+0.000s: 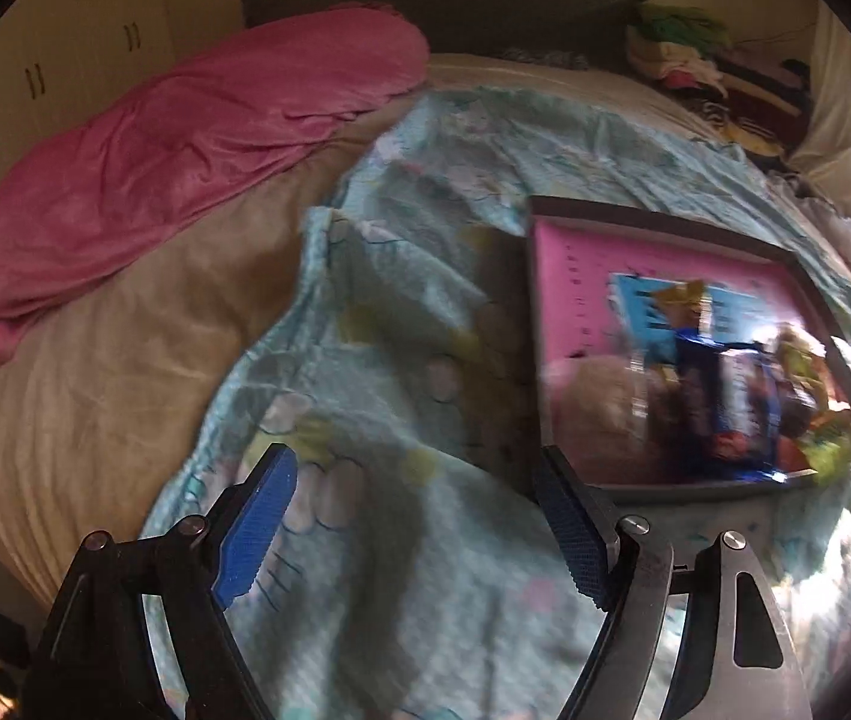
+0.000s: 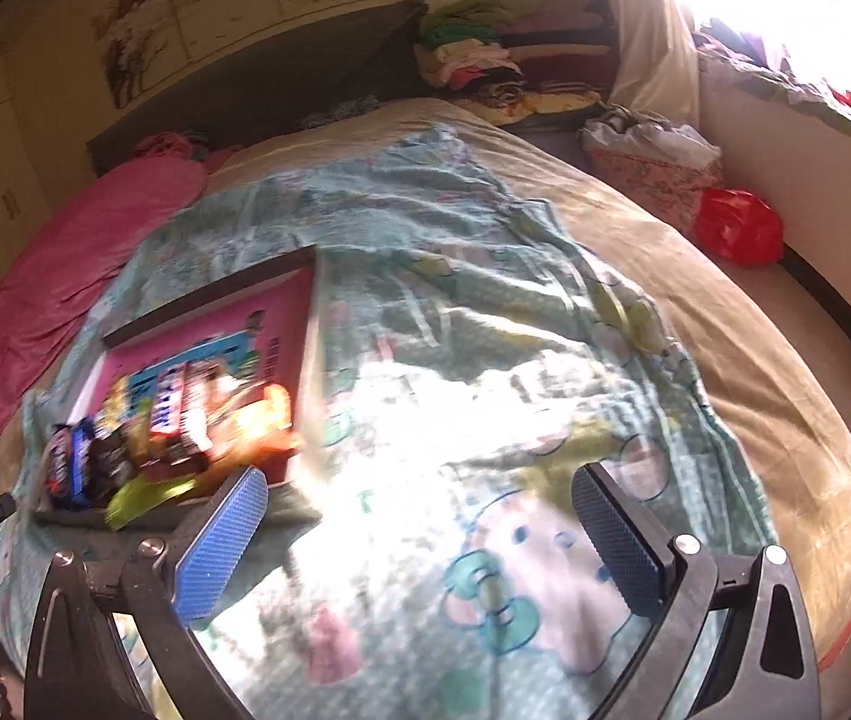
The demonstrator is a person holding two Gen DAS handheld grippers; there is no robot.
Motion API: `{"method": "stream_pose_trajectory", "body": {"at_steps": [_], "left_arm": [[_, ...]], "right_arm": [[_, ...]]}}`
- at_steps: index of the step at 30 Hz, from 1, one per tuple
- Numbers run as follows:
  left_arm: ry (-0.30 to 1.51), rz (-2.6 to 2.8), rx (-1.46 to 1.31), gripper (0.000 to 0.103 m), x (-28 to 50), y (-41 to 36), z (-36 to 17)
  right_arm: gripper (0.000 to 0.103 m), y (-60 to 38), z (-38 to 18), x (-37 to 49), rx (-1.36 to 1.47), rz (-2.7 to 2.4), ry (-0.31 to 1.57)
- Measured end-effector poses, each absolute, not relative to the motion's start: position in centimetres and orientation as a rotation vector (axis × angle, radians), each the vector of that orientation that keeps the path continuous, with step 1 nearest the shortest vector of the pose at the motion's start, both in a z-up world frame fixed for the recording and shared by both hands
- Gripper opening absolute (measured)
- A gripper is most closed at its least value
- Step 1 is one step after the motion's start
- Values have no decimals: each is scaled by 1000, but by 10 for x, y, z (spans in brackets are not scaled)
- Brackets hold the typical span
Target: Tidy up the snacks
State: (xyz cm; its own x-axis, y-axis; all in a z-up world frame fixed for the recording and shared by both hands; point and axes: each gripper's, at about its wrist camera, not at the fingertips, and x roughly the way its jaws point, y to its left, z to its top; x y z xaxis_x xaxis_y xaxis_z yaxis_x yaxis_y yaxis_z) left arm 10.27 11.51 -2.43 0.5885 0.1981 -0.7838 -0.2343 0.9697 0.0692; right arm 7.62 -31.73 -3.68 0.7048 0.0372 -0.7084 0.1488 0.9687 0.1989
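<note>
Bed quilt [image 1: 401,360] | both tongs [image 1: 419,516] [image 2: 419,534] angled down – gaping, empty | snack tray [image 2: 209,300] beside

A dark-rimmed tray [image 1: 653,213] with a pink floor lies flat at the right of the left wrist view. A blurred heap of snack packets [image 1: 743,396], apparently blue, dark, orange and green wrappers, crowds its near end, at lower left in the right wrist view.
</note>
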Motion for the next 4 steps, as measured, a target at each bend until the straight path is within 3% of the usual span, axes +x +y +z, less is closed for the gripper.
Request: {"method": "stream_pose_trajectory", "body": {"at_steps": [4], "left_arm": [[974, 375, -45, 82, 155, 147, -71]], "right_arm": [[103, -349, -68, 128, 191, -201, 867]]}}
